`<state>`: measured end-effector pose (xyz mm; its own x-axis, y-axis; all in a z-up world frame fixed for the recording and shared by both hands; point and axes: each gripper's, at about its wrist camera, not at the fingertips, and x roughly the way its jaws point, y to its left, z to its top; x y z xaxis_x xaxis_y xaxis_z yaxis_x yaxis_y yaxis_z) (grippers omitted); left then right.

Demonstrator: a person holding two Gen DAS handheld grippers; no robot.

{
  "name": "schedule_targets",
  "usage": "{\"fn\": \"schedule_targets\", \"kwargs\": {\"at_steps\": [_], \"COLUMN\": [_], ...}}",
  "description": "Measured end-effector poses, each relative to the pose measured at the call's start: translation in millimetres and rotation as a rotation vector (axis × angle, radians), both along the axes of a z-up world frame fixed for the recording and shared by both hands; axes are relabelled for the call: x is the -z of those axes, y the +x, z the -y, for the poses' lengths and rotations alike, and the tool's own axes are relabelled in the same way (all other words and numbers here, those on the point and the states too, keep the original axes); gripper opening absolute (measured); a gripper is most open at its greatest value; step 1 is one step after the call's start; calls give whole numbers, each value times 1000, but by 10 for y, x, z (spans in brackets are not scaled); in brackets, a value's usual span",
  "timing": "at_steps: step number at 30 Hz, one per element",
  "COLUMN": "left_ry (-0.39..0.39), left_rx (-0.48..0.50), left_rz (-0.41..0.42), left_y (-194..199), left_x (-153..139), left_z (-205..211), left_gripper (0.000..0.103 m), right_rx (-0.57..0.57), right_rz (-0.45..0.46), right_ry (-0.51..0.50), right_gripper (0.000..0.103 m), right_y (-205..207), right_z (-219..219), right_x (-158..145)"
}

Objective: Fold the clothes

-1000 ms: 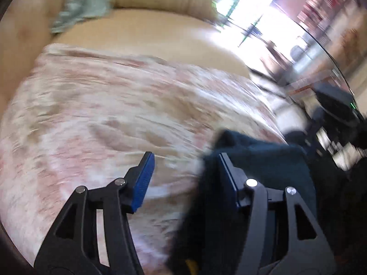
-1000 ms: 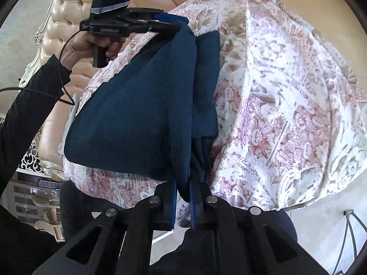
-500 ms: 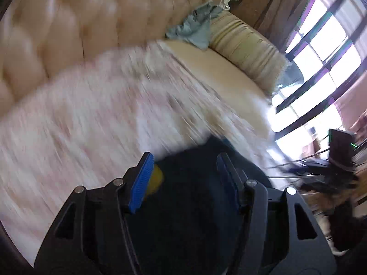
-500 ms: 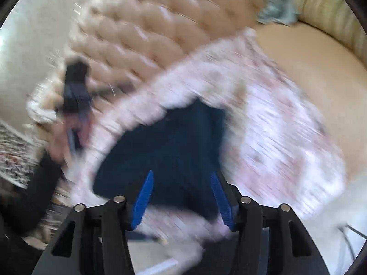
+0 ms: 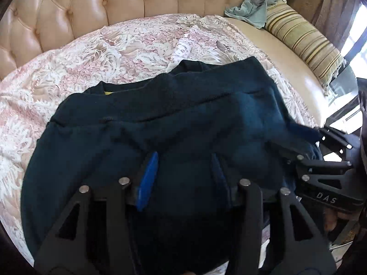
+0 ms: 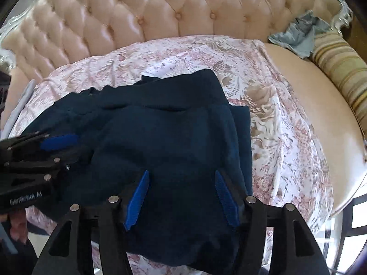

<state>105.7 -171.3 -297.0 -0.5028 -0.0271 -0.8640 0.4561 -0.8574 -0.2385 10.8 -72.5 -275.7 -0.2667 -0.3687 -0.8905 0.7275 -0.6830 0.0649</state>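
Observation:
A dark navy garment [image 5: 165,119] lies folded in layers on a pink-and-white floral lace cover [image 5: 96,52] over the sofa seat. It also shows in the right wrist view [image 6: 165,133]. My left gripper [image 5: 183,174] is open, its blue-padded fingers low over the garment's near edge. My right gripper [image 6: 181,192] is open too, just above the garment's near right part. The left gripper also shows at the left of the right wrist view [image 6: 41,155]; the right gripper shows at the right of the left wrist view [image 5: 325,160].
A tufted cream leather sofa back [image 6: 137,11] runs behind. A crumpled grey-green cloth [image 6: 298,34] lies at the far right by a striped bolster cushion [image 6: 344,68]. Bare cream seat [image 6: 309,87] lies right of the lace cover.
The right gripper was shut on the hanging garment a second ago; it has let go. The garment has been laid down flat. Both grippers have swung to face the sofa back.

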Motion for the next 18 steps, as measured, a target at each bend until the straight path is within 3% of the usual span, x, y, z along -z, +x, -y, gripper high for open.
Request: {"fn": "schedule_targets", "kwargs": {"at_steps": [1,4,5,7,11,13,16,18], "left_ry": [15,98,90,29,10,78,-5,24], "left_rx": [12,-38,-76,-131,-260,-313,-242,-278], "left_rz": [-9,-164,-228,-253,-197,-191,-273,-318], "left_y": [-4,357,540,919,1410,1561,1706,1832], "left_x": [14,-287,-415,-510,-165,154,215,98], "left_z": [-12,179,290,385,376,420,291,316], "left_gripper": [56,57,60,66,66,64,64,64], "right_rx": [10,23,26,33,44,44,49,52], "right_rz": [4,-1,-2,-5,-6,1,2,-3], "right_ry": [-3,7,14,22,40,51,59,68], "right_gripper": [62,62,62,63,63,63,64,64], "right_y": [-15,0,10,13,21,11,14,23], "right_z": [5,24,40,57,91,110,123,135], "right_x": [17,30,25,28,29,25,28,27]}}
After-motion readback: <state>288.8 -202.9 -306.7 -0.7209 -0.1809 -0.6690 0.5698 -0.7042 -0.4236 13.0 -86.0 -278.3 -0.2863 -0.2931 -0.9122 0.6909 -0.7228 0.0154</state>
